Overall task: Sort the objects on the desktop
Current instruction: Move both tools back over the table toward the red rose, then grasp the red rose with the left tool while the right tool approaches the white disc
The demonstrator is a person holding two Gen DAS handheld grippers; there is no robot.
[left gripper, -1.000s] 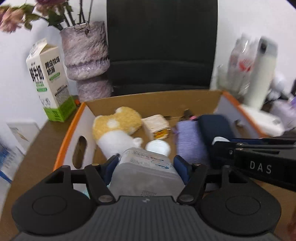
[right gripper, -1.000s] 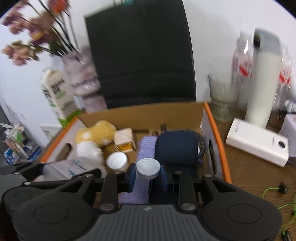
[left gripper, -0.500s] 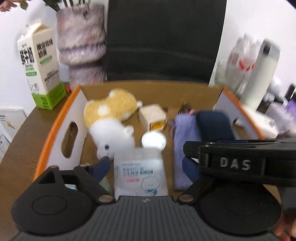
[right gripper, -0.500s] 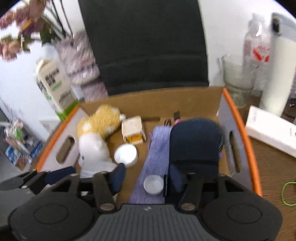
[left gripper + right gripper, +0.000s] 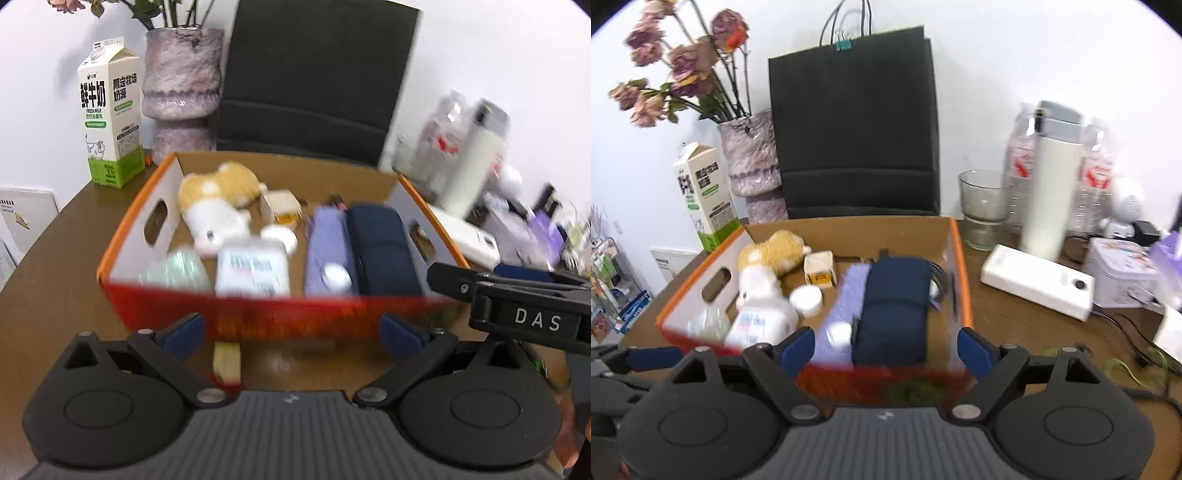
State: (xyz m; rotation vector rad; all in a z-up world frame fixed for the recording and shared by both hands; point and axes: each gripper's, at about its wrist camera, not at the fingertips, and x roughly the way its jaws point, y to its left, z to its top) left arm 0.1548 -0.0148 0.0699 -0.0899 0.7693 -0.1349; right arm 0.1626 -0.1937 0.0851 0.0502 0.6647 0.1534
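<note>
Brown desk (image 5: pixel 66 236), orange-rimmed box (image 5: pixel 122 236), bare corner

A plain white wall (image 5: pixel 1034 55) fills the upper frame, evenly and brightly lit. A brown wooden table (image 5: pixel 1015 314) spans the lower half. At the far left edge stands a wire shelf rack (image 5: pixel 605 280), its contents too blurred to make out.
</note>
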